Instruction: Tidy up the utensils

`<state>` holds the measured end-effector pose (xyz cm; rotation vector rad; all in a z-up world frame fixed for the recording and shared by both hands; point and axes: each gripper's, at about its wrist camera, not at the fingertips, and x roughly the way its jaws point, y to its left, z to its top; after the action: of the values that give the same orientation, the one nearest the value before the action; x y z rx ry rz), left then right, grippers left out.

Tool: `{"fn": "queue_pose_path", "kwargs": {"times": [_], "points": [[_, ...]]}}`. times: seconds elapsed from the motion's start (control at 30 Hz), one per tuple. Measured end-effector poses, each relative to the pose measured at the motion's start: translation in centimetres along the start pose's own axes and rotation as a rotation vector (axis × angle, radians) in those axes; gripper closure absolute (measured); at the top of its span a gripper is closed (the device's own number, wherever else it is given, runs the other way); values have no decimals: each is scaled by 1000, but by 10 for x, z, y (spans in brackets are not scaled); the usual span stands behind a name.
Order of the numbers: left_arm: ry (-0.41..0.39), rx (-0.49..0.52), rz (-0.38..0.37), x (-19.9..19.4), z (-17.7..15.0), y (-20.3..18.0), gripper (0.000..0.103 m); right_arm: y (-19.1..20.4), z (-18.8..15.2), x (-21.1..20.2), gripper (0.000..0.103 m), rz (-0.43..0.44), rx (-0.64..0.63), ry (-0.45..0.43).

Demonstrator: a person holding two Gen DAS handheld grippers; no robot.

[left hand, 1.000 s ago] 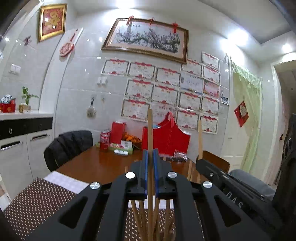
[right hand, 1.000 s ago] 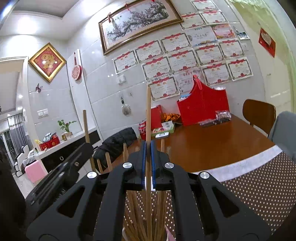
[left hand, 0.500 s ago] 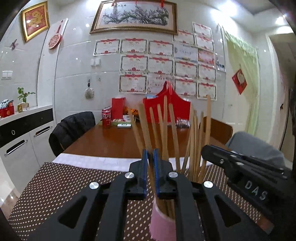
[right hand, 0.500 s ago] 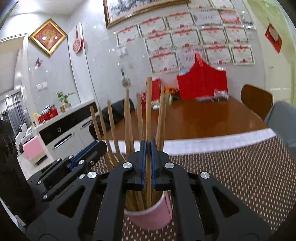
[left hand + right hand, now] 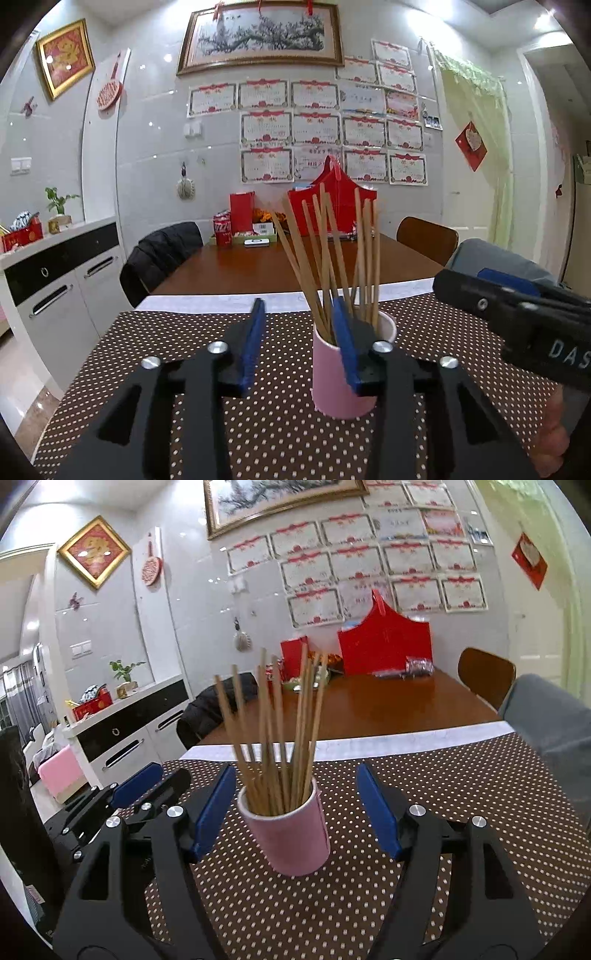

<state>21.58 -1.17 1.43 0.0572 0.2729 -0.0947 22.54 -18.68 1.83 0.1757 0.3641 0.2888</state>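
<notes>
chopsticks in the cup, both tongs let go

my left gripper (image 5: 299, 341) has just been opening, nothing between its blue pads, and its right pad overlaps the pink cup (image 5: 291, 836) in my view. my right gripper (image 5: 295, 810) has just been opening too, the cup between its jaws, untouched. the chopsticks (image 5: 277, 731) stand fanned in the cup on the dotted mat (image 5: 461, 775) (cup upright).

Your left wrist camera looks forward along its jaws, slightly downward, close to the pink cup (image 5: 343, 373) standing on the dotted mat (image 5: 184, 339). Your right wrist camera faces that cup (image 5: 291, 834) from its other side, equally near. Both share the counter (image 5: 388, 701) and certificate wall (image 5: 314, 129).
</notes>
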Motion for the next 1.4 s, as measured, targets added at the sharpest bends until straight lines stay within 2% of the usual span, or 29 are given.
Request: {"fn": "queue_pose_path", "kwargs": {"times": [0.07, 0.17, 0.3, 0.57, 0.87, 1.17, 1.4], "points": [[-10, -2, -4, -14, -2, -1, 58, 4, -4, -16, 35, 3, -4, -13], [-23, -4, -4, -33, -6, -3, 48, 8, -10, -34, 30, -8, -7, -32], [-27, -3, -11, -54, -15, -6, 42, 15, -25, -59, 23, -35, -29, -65], [-54, -21, -3, -87, -42, -10, 41, 19, -56, -91, 19, -64, -36, -117], [-79, -34, 7, -93, -60, -11, 41, 15, -87, -99, 19, -79, -31, -147], [-106, -27, -5, -92, -69, -13, 41, 12, -98, -101, 16, -106, -47, -198], [-121, -31, -7, -96, -70, -12, 41, 11, -99, -100, 14, -115, -46, -203]]}}
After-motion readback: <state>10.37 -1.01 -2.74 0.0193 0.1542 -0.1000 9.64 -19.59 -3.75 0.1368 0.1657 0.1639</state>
